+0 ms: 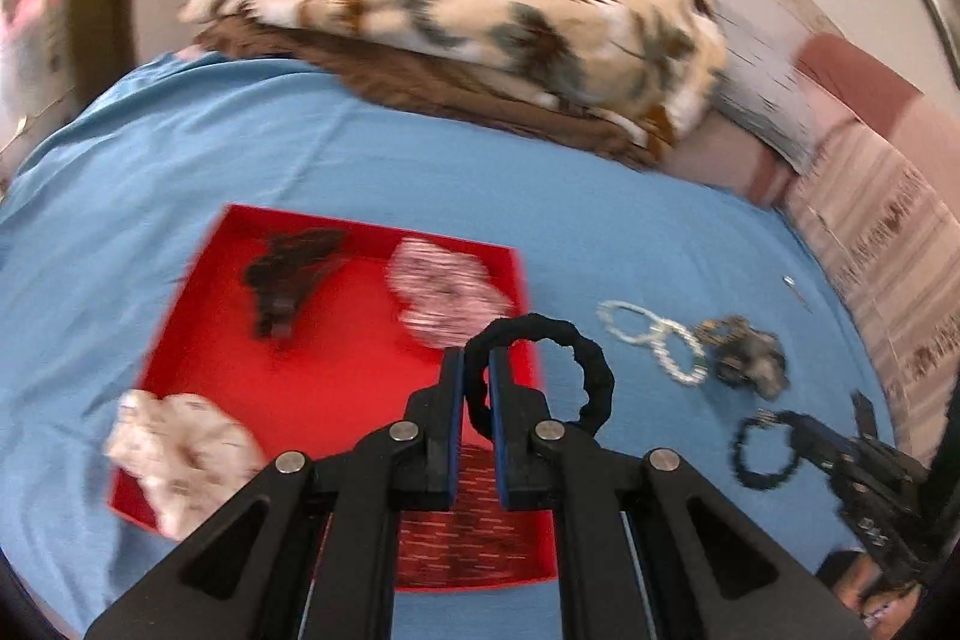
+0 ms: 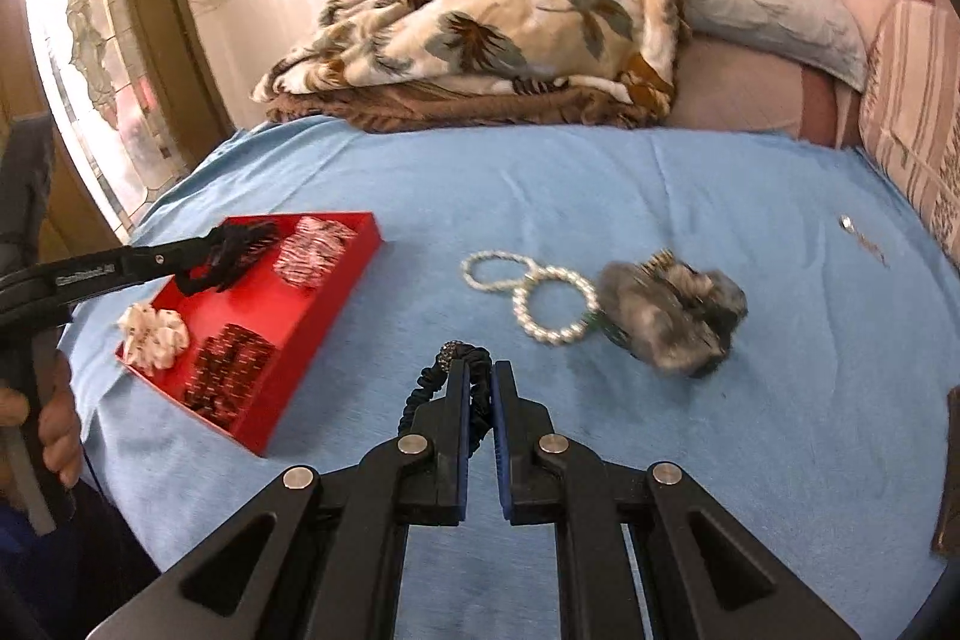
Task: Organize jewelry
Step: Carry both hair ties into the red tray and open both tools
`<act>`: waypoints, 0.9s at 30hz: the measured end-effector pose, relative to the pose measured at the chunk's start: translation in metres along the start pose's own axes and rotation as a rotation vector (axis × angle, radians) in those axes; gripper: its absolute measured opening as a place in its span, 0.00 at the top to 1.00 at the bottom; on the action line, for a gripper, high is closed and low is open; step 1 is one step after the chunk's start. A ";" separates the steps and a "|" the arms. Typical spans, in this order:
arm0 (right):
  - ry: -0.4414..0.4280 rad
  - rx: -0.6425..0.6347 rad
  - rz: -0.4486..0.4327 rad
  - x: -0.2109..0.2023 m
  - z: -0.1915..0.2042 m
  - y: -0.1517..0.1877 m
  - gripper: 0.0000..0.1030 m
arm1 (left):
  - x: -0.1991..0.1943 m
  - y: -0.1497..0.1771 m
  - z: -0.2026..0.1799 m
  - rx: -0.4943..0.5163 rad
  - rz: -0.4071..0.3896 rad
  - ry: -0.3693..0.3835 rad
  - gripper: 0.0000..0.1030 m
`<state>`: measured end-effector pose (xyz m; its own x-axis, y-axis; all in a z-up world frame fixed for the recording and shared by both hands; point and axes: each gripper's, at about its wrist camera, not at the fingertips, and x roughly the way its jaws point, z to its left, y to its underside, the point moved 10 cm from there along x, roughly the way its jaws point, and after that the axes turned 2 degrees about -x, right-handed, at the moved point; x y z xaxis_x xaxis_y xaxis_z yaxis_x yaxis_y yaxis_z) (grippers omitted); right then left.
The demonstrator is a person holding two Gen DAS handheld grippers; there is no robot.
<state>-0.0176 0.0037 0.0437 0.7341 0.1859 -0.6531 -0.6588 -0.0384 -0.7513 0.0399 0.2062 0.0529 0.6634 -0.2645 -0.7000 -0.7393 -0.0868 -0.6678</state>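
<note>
Red cardboard tray (image 1: pixel 180 334) sits on a blue bedsheet (image 1: pixel 150 172) as both hand-held grippers carry hair ties toward it. The left hand-held gripper (image 1: pixel 477 376) is clamped on a black fabric scrunchie (image 1: pixel 576 352), which hangs over the tray's right edge in the left wrist view; seen from the right wrist, that gripper (image 2: pixel 204 256) hovers above the tray's far end. The right hand-held gripper (image 2: pixel 478 388) is closed on a dark elastic hair tie with a beaded knot (image 2: pixel 447 361), just above the sheet and near the tray's right side.

By the look of it, the step in hand is delivery: the left load appears ready to be let go into the tray, which calls for lowering over bare red floor and opening the jaws clear of the rim. The right load then needs a short carry leftward over the wall.

Inside the tray lie a dark claw clip (image 1: pixel 288 274) at the far left, a pink-and-white scrunchie (image 1: pixel 444 292) at the far right, a cream printed scrunchie (image 1: pixel 180 454) at the near left corner, partly over the rim, and a dark red patterned piece (image 2: pixel 231 370) at the near end.

Still out on the sheet are two pearl bracelets (image 2: pixel 549 301), touching each other, a grey furry scrunchie (image 2: pixel 672 316) just beside them, and a small shiny item (image 2: pixel 847 222) well apart, too small to identify.
</note>
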 end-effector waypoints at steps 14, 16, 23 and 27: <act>-0.070 -0.104 0.062 0.042 0.101 -0.032 0.92 | 0.026 -0.010 0.132 -0.120 0.029 -0.208 0.92; -0.077 -0.127 0.076 0.052 0.117 -0.037 0.92 | 0.030 -0.011 0.139 -0.119 0.037 -0.225 0.92; -0.070 -0.179 0.154 0.105 0.155 -0.042 0.92 | 0.044 -0.010 0.156 -0.149 0.080 -0.234 0.92; -0.042 -0.206 0.205 0.132 0.161 -0.034 0.92 | 0.050 -0.011 0.162 -0.171 0.087 -0.234 0.92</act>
<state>0.0756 0.1881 -0.0019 0.5790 0.1941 -0.7918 -0.7421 -0.2767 -0.6105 0.0996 0.3498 -0.0157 0.5905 -0.0517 -0.8054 -0.7903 -0.2392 -0.5641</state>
